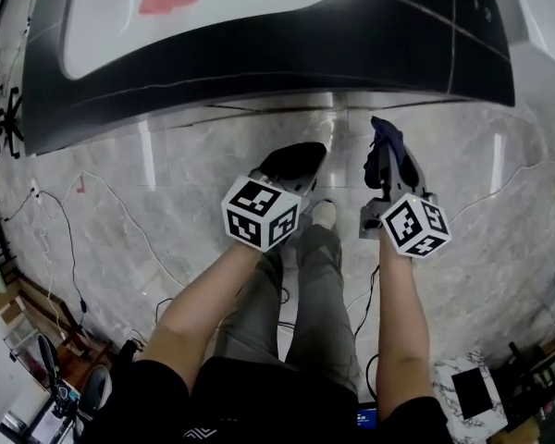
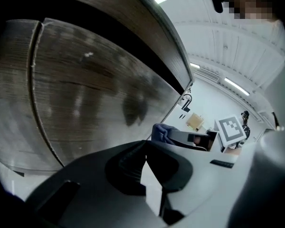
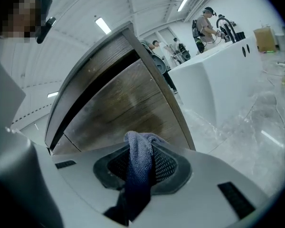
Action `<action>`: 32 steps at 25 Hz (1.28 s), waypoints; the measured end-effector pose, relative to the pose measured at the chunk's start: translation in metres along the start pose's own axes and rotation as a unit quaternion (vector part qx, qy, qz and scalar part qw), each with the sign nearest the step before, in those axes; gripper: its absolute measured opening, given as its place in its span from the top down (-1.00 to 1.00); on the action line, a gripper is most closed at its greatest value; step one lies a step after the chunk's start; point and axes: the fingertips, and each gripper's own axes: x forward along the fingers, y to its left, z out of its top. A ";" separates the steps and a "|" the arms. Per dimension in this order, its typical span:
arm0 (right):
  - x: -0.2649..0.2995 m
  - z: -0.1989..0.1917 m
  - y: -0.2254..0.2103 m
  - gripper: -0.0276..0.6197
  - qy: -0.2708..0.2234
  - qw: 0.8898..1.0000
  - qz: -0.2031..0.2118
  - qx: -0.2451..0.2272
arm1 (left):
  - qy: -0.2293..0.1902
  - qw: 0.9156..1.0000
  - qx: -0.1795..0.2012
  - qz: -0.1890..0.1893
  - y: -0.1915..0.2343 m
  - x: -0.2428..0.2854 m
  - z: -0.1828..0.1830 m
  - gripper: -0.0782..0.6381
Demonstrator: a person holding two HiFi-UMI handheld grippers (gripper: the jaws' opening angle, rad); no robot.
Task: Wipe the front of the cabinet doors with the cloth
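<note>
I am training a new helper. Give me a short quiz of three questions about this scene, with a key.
1. Which tool holds the cloth? A) left B) right C) neither
2. True or false: the cloth is red.
3. Fill in: the left tool is shut on ____.
Key: 1 B, the right tool; 2 false, it is blue; 3 nothing.
</note>
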 end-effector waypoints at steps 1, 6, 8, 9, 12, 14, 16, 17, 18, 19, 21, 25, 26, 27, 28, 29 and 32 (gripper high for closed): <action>-0.001 0.001 0.006 0.65 0.000 1.000 0.001 -0.002 | -0.003 1.000 -0.001 0.003 0.002 -0.006 0.002 0.78; -0.011 0.002 0.042 0.65 0.003 1.000 0.011 -0.012 | -0.020 1.000 -0.014 0.015 0.011 -0.041 0.013 0.78; -0.016 0.002 0.059 0.65 0.002 1.000 0.017 -0.013 | -0.026 0.999 -0.017 0.017 0.012 -0.056 0.017 0.78; -0.018 0.003 0.067 0.65 0.002 1.000 0.021 -0.014 | -0.029 0.999 -0.017 0.018 0.013 -0.064 0.019 0.78; -0.021 0.005 0.091 0.65 0.003 0.999 0.033 -0.023 | -0.039 0.999 -0.010 0.026 0.016 -0.086 0.025 0.78; -0.024 0.006 0.107 0.65 0.004 0.999 0.040 -0.030 | -0.045 0.998 -0.006 0.034 0.019 -0.102 0.029 0.78; -0.031 0.006 0.123 0.65 0.004 0.998 0.045 -0.035 | -0.054 0.998 -0.014 0.041 0.021 -0.122 0.033 0.78; -0.034 0.006 0.132 0.65 0.004 0.998 0.048 -0.038 | -0.059 0.997 -0.018 0.044 0.022 -0.133 0.036 0.78; -0.038 0.007 0.140 0.65 0.004 0.998 0.051 -0.041 | -0.064 0.997 -0.021 0.048 0.023 -0.143 0.038 0.78; -0.041 0.008 0.148 0.65 0.004 0.998 0.054 -0.043 | -0.069 0.996 -0.022 0.051 0.024 -0.152 0.041 0.78; -0.045 0.009 0.165 0.65 0.003 0.997 0.062 -0.047 | -0.075 0.995 -0.020 0.056 0.025 -0.170 0.045 0.78; -0.050 0.008 0.199 0.65 0.004 0.995 0.079 -0.054 | -0.090 0.993 -0.022 0.069 0.031 -0.205 0.052 0.78; -0.052 0.008 0.208 0.65 0.004 0.995 0.084 -0.055 | -0.094 0.993 -0.024 0.073 0.032 -0.214 0.054 0.78; -0.054 0.007 0.217 0.65 0.005 0.994 0.089 -0.057 | -0.099 0.992 -0.026 0.076 0.033 -0.224 0.056 0.78; -0.056 0.007 0.227 0.65 0.006 0.994 0.095 -0.059 | -0.103 0.991 -0.028 0.078 0.033 -0.233 0.058 0.78; -0.059 0.006 0.236 0.65 0.007 0.993 0.101 -0.061 | -0.107 0.991 -0.029 0.081 0.033 -0.242 0.060 0.78; -0.065 0.005 0.261 0.65 0.012 0.990 0.118 -0.071 | -0.117 0.989 -0.030 0.090 0.033 -0.266 0.063 0.78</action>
